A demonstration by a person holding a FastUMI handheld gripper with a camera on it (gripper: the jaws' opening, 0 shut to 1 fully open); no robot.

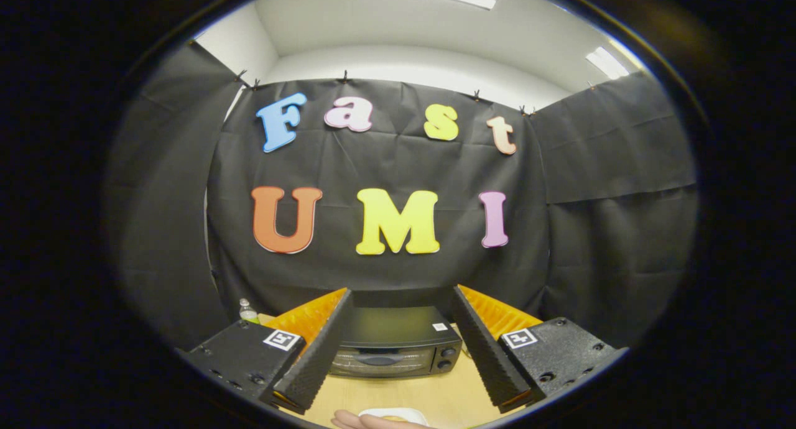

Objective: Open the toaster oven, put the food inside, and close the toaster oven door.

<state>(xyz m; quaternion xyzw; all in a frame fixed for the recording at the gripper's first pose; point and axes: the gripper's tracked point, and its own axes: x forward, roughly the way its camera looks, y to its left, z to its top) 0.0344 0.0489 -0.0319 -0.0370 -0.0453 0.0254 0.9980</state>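
A black toaster oven [398, 348] stands on the wooden table [435, 398], beyond my fingers and framed between them. Its glass door with a long handle [379, 359] is closed, and two knobs [445, 358] sit at its right side. My gripper [401, 301] is open and raised above the table, with nothing between the fingers. Close below the fingers, at the table's near edge, lies a white plate [392, 415] with a person's hand [354, 421] touching it. What lies on the plate is hidden.
A small clear bottle [248, 311] stands at the back left of the table, behind the left finger. Black cloth walls close the booth behind and on both sides of the oven.
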